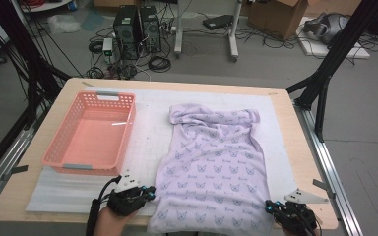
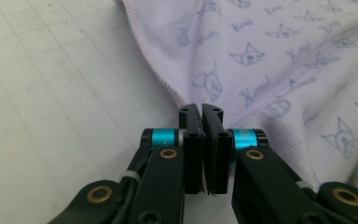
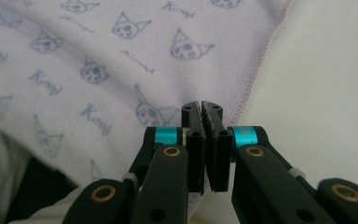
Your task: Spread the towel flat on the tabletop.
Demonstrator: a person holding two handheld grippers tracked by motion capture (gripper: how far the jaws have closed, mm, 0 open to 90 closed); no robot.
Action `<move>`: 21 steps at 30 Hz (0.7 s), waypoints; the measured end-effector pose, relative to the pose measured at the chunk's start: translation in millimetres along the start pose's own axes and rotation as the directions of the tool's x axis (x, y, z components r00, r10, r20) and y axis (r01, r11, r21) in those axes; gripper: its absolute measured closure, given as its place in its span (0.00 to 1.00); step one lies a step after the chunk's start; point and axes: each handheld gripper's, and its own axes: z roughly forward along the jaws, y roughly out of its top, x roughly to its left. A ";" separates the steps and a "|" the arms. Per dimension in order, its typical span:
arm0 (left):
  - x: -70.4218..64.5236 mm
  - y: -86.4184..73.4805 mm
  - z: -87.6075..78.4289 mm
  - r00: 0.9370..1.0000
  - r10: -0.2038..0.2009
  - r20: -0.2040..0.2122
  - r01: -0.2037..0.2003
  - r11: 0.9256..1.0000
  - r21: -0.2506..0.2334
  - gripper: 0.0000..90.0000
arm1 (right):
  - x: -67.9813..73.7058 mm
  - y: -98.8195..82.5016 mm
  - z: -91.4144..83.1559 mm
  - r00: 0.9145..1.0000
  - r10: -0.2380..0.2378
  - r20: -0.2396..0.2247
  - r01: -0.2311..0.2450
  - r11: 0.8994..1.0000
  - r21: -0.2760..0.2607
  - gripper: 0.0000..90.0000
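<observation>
Nearest to me, at the front edge of the light wooden surface (image 1: 39, 201), my two claws sit at the two near corners of the lilac cotton cloth printed with small blue cat faces (image 1: 211, 172). My left claw (image 1: 150, 192) is at the cloth's near left edge; in the left gripper view its black jaws stand pressed together with only a hairline between the pads, and the stitched hem of the cloth (image 2: 279, 70) runs right down to their tips (whether a fold of fabric is actually pinched there, I cannot tell). My right claw (image 1: 271, 206) is at the near right corner, its jaws likewise closed tight; in the right gripper view the cloth (image 3: 121, 60) and its seamed edge meet the tips, and again I cannot make out if fabric is caught between the pads.

The cloth lies spread lengthwise on a white padded mat (image 1: 147, 128), its near end hanging slightly over the front of the surface, its far end bunched into a rolled fold.

To the left of the cloth, well apart from it, a salmon-pink plastic lattice basket (image 1: 123, 130) rests on the mat, with nothing in it.

Beyond the surface, on the grey floor (image 1: 275, 64), stand two black computer towers (image 1: 138, 27) among tangled cables, and a brown cardboard box (image 1: 275, 17) farther right.
</observation>
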 end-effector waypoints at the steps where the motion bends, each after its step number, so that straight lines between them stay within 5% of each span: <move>1: -1.5 -3.3 -3.7 1.000 0.006 0.004 -0.006 1.000 0.002 0.97 | 2.4 -1.4 -2.1 1.000 -0.003 -0.009 0.003 1.000 0.002 0.98; 5: -6.6 -8.6 -10.9 1.000 0.020 0.021 -0.019 1.000 -0.022 0.95 | 9.0 -3.9 -7.0 1.000 -0.014 -0.024 0.014 1.000 0.000 0.91; 8: -1.2 -0.7 -6.5 1.000 -0.005 0.009 0.005 0.998 -0.068 0.73 | 6.2 1.1 -7.9 1.000 0.008 0.000 -0.008 0.999 -0.045 0.79; 11: 5.6 10.4 2.2 0.999 -0.031 -0.005 0.031 0.995 -0.099 0.62 | -1.6 9.2 -2.7 0.999 0.034 0.040 -0.030 0.996 -0.089 0.77; 14: 13.5 26.4 18.5 0.999 -0.047 -0.025 0.044 0.995 -0.088 0.58 | -8.9 17.0 5.1 0.996 0.063 0.069 -0.056 0.994 -0.097 0.75; 19: 15.4 44.4 53.3 0.998 -0.053 -0.015 0.053 0.999 -0.002 0.53 | -16.6 26.7 25.4 0.993 0.039 0.108 -0.037 0.999 -0.021 0.72; 20: 11.9 44.2 59.5 1.000 -0.024 -0.016 0.025 0.999 0.032 0.54 | -16.1 27.1 28.5 0.993 0.035 0.109 -0.035 0.999 -0.005 0.73; 21: 6.2 42.8 61.1 0.998 0.024 -0.059 -0.023 0.999 0.025 0.55 | -15.3 26.8 30.1 0.993 0.026 0.115 -0.025 1.000 -0.007 0.76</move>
